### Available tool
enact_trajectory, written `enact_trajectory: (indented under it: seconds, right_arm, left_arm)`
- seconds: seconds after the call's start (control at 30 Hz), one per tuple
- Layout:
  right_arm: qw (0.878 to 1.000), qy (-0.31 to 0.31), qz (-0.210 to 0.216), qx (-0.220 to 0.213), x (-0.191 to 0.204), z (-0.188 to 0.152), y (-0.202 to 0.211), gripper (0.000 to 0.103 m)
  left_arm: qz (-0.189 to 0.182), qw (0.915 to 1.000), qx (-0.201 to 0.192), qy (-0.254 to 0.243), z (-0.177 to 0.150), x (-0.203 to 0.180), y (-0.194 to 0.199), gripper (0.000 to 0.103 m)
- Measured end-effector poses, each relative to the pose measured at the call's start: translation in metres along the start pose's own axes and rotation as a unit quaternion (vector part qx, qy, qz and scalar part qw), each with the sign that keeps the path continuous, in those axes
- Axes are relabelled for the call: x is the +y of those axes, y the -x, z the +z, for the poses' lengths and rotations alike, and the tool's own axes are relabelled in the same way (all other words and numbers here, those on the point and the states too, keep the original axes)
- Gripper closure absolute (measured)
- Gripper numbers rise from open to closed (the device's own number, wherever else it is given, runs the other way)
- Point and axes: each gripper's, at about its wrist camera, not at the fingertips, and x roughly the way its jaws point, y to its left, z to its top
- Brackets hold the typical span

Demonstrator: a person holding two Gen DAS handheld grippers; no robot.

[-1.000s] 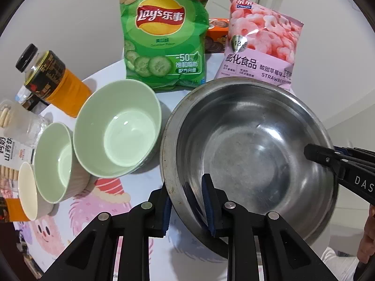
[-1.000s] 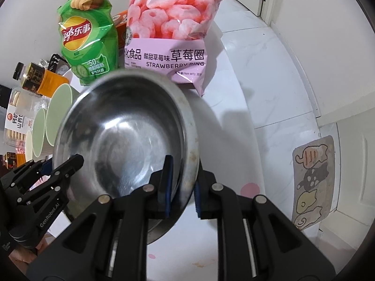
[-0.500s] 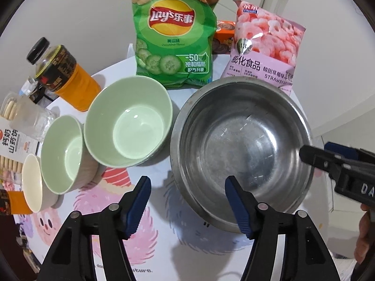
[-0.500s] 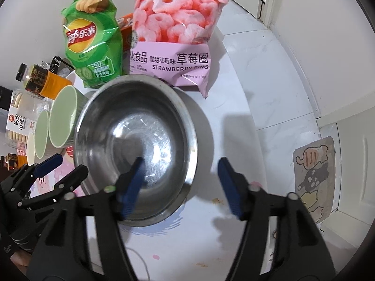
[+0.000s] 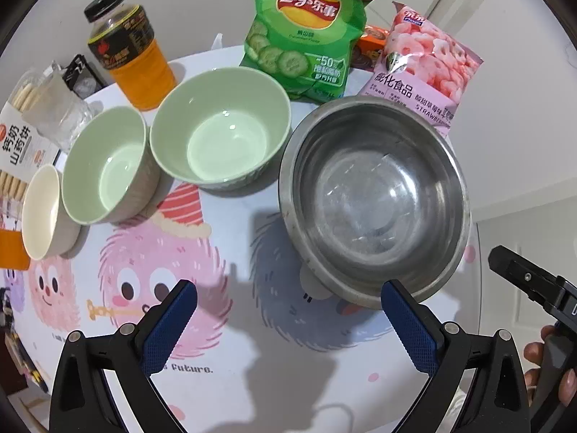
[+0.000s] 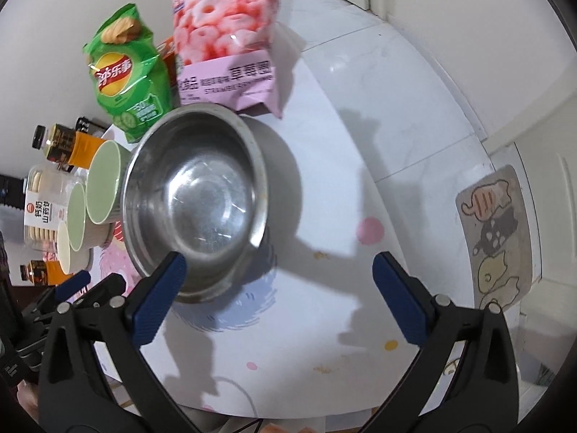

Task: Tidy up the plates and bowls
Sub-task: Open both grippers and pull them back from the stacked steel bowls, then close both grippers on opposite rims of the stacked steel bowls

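1. Left wrist view, from the left: a small cream ceramic bowl (image 5: 40, 213), a mid-sized pale green ceramic bowl (image 5: 106, 166) and a larger pale green ceramic bowl (image 5: 220, 128) stand in a row on the round cartoon-printed table (image 5: 223, 324).
2. Just right of them sits the big round stainless steel bowl (image 5: 375, 198), upright, in front of a green Lay's crisp bag (image 5: 310, 29) and a pink strawberry-ring snack bag (image 5: 422, 68).
3. Left gripper (image 5: 288, 321) hangs wide open, holding nothing, its blue pads short of the steel bowl's near rim.
4. Right gripper (image 6: 276, 292) is likewise spread wide and empty, its left pad overlapping the steel bowl's rim in view.
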Motion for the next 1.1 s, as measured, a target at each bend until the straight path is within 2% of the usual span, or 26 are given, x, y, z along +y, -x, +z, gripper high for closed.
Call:
enact_trajectory:
  seconds: [0.27,0.6,0.7,0.83,0.9,0.97,1.03,1.07,1.1]
  right_arm:
    - [1.000,-0.009,-0.010,-0.002,-0.003,0.000,-0.001,0.000]
    - [1.000,-0.004,-0.007,0.013,-0.005,0.023,-0.022,0.000]
    - [1.000,0.005,-0.008,0.022,-0.004,0.032,-0.031,0.000]
    - [1.000,0.011,-0.007,0.027,-0.002,0.042,-0.043,0.000]
    - [0.999,0.014,-0.001,0.031,-0.001,0.048,-0.050,0.000]
    - [0.999,0.016,-0.002,0.030,0.000,0.052,-0.054,0.006]
    - [0.999,0.021,-0.005,0.030,0.002,0.056,-0.059,0.026]
    - [0.999,0.023,-0.011,0.036,0.004,0.059,-0.063,0.031]
    - [0.999,0.025,-0.016,0.039,0.005,0.060,-0.065,0.038]
  left_arm:
    - [-0.003,0.9993,0.004,0.037,-0.003,0.009,-0.008,0.000]
    - [-0.004,0.9942,0.025,0.104,0.000,0.019,-0.037,0.000]
    - [0.009,0.9929,0.027,0.115,0.002,0.019,-0.046,0.000]
    - [0.046,0.9920,0.027,0.115,0.005,0.015,-0.058,0.000]
    - [0.057,0.9914,0.025,0.115,0.007,0.013,-0.064,0.005]
    - [0.053,0.9921,0.022,0.111,0.007,0.012,-0.070,0.027]
    - [0.037,0.9931,0.020,0.109,0.008,0.011,-0.073,0.037]
    - [0.029,0.9941,0.019,0.103,0.007,0.008,-0.074,0.046]
    - [0.025,0.9948,0.018,0.097,0.009,0.005,-0.076,0.050]
